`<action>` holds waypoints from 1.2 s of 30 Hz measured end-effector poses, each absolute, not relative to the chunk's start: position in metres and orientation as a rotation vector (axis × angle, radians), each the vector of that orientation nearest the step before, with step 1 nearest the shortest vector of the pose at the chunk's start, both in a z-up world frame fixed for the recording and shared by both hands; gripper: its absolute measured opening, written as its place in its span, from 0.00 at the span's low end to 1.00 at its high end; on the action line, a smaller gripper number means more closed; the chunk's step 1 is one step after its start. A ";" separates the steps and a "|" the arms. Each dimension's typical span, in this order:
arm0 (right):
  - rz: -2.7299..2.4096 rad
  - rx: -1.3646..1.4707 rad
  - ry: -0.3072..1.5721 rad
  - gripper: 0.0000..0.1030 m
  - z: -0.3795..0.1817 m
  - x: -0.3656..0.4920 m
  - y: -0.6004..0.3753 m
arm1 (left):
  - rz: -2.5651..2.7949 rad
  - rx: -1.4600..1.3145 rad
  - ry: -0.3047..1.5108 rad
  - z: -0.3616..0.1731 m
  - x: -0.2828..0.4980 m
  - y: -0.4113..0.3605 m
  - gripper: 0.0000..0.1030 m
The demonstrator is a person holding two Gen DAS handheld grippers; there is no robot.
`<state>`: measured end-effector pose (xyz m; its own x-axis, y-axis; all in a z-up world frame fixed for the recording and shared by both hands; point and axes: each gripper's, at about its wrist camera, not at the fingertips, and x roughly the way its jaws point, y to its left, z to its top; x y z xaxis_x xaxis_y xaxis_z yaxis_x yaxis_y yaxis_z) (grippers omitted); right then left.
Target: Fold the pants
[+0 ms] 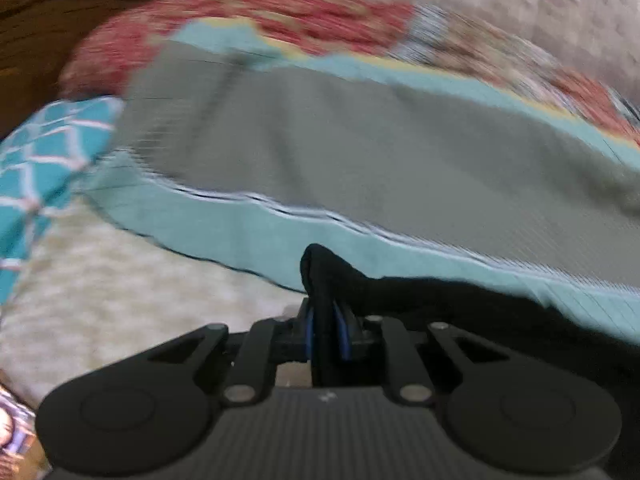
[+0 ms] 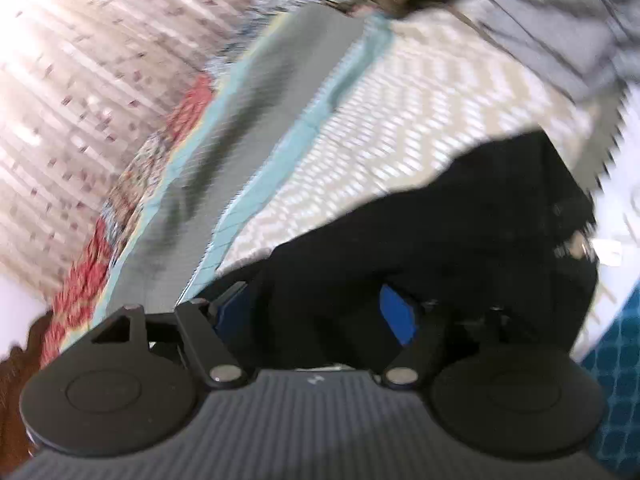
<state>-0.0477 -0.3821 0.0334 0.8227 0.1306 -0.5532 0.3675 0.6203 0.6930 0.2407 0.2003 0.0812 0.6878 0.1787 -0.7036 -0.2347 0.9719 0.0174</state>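
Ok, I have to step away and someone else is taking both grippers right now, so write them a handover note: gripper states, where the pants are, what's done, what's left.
Left hand-held gripper: shut on a bunched edge of the black fabric pants.
Right hand-held gripper: fingers apart, with the pants lying between them; grip not confirmed.
Pants: draped over the cream zigzag bedspread, beside the grey and teal striped blanket.
Done: the left grip is secured. Both views are motion-blurred.
Left: no neat fold visible yet; close the right grip, fold, flatten.

Open cream bedspread (image 1: pixel 120 280) beside pants (image 2: pixel 460 240).
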 end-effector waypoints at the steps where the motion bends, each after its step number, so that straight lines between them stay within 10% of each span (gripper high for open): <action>1: -0.145 0.859 0.601 0.72 0.037 -0.049 -0.380 | 0.249 -0.097 0.787 0.082 0.240 0.213 0.12; 16: -0.465 0.559 0.716 0.71 0.038 -0.049 -0.442 | 0.238 0.004 0.838 0.064 0.244 0.199 0.13; 18: -0.432 0.560 0.779 0.34 0.028 -0.039 -0.435 | 0.237 0.001 0.832 0.067 0.242 0.201 0.13; 20: -0.438 0.467 0.773 0.25 0.035 -0.035 -0.423 | 0.244 -0.012 0.827 0.072 0.239 0.205 0.12; 27: -0.440 0.548 0.313 0.24 0.121 -0.067 -0.460 | 0.209 -0.254 0.762 0.098 0.224 0.236 0.12; 36: -0.522 0.476 0.548 0.24 0.052 -0.093 -0.462 | 0.230 -0.215 0.794 0.076 0.213 0.225 0.12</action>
<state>-0.0933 -0.4622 0.0517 0.7320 -0.3338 -0.5940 0.5774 0.7666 0.2808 0.2127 0.2254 0.0758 0.6789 0.1224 -0.7240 -0.2830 0.9534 -0.1042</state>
